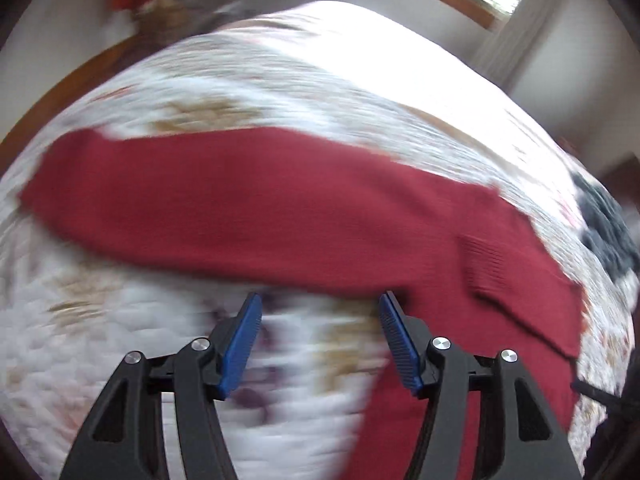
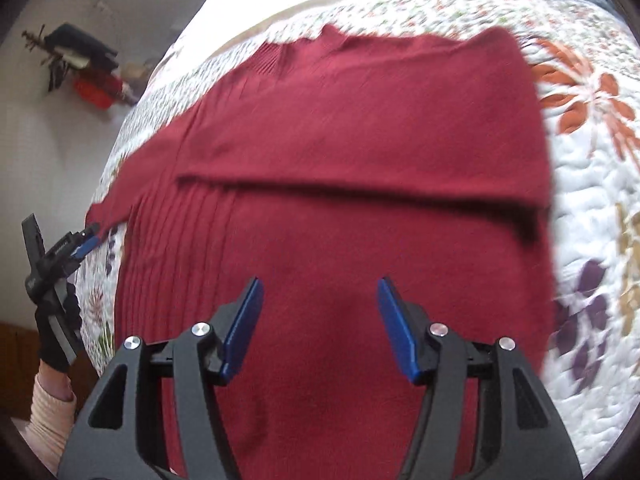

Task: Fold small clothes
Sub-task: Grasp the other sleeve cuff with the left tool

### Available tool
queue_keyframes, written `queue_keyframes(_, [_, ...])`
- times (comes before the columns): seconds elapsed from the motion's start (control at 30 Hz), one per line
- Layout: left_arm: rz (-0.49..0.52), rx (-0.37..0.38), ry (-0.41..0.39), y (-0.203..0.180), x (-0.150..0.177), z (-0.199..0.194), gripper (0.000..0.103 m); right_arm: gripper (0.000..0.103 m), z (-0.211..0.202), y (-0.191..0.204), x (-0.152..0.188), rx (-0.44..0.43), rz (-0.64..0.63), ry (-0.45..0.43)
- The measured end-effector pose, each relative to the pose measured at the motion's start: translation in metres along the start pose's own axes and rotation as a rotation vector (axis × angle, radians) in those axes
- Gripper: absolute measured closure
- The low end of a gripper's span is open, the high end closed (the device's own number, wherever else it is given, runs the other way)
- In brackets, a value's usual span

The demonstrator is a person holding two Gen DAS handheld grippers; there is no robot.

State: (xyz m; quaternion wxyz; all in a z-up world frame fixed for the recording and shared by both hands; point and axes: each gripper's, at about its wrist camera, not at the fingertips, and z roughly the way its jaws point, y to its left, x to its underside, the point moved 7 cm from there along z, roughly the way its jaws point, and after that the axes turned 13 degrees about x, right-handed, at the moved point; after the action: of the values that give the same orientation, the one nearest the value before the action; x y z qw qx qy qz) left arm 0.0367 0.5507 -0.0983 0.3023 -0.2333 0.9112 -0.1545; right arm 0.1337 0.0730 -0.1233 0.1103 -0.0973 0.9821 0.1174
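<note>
Red sweater (image 2: pixel 360 168) lies flat on the quilt (image 2: pixel 600 184), 1 fold across it. Your right gripper (image 2: pixel 320 328) hovers wide over the body; left gripper (image 1: pixel 320 340), also wide, needs that outstretched sleeve (image 1: pixel 240 200) next.

I see a dark red knit sweater (image 2: pixel 340 152), ribbed hem, spread flat on the floral quilt (image 2: pixel 600 184), one sleeve (image 1: pixel 224 200) stretched sideways

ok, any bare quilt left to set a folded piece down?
Yes: bare quilt right of the red sweater, and the near strip below its sleeve. The middle is all sweater; a dark garment takes the far right edge.
</note>
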Motion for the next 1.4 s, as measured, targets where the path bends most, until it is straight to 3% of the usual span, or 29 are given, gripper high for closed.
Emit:
queue_keyframes(0.13, [-0.171,-0.086,-0.100,0.095,-0.013,-0.037,0.042,0.043,0.016,0.025,0.012,0.001,-0.049,0.026])
queue_keyframes(0.2, [-0.233,-0.087,-0.142,0.128,-0.021,-0.047,0.042,0.042,0.028,0.036,0.011,0.008,-0.063,0.037])
queue_keyframes(0.3, [-0.302,-0.061,-0.189,0.157,-0.033,-0.050,0.042,0.038,0.036,0.046,0.009,0.044,-0.087,0.020])
queue_keyframes(0.37, [-0.361,-0.005,-0.210,0.172,-0.042,-0.046,0.042,0.036,0.039,0.047,0.008,0.048,-0.086,0.017])
queue_keyframes(0.53, [-0.415,0.030,-0.205,0.190,-0.061,-0.025,0.042,0.036,0.045,0.043,0.004,0.041,-0.065,0.020])
queue_keyframes(0.77, [-0.503,0.065,-0.245,0.207,-0.079,-0.016,0.044,0.036,0.047,0.044,0.006,0.057,-0.081,0.011])
queue_keyframes(0.87, [-0.533,0.066,-0.253,0.215,-0.082,-0.017,0.066,0.036,0.048,0.045,0.006,0.065,-0.088,0.006])
queue_keyframes(0.93, [-0.549,0.062,-0.250,0.220,-0.082,-0.016,0.090,0.036,0.048,0.044,0.007,0.065,-0.087,0.004])
queue_keyframes(0.97, [-0.552,0.067,-0.257,0.220,-0.082,-0.017,0.093,0.036,0.048,0.043,0.006,0.063,-0.086,0.004])
queue_keyframes(1.17, [-0.413,0.041,-0.301,0.190,-0.092,-0.037,0.097,0.037,0.044,0.041,0.007,0.060,-0.074,0.004])
queue_keyframes(1.4, [-0.245,0.110,-0.329,0.115,-0.108,-0.054,0.097,0.038,0.030,0.036,0.010,0.044,-0.045,-0.007])
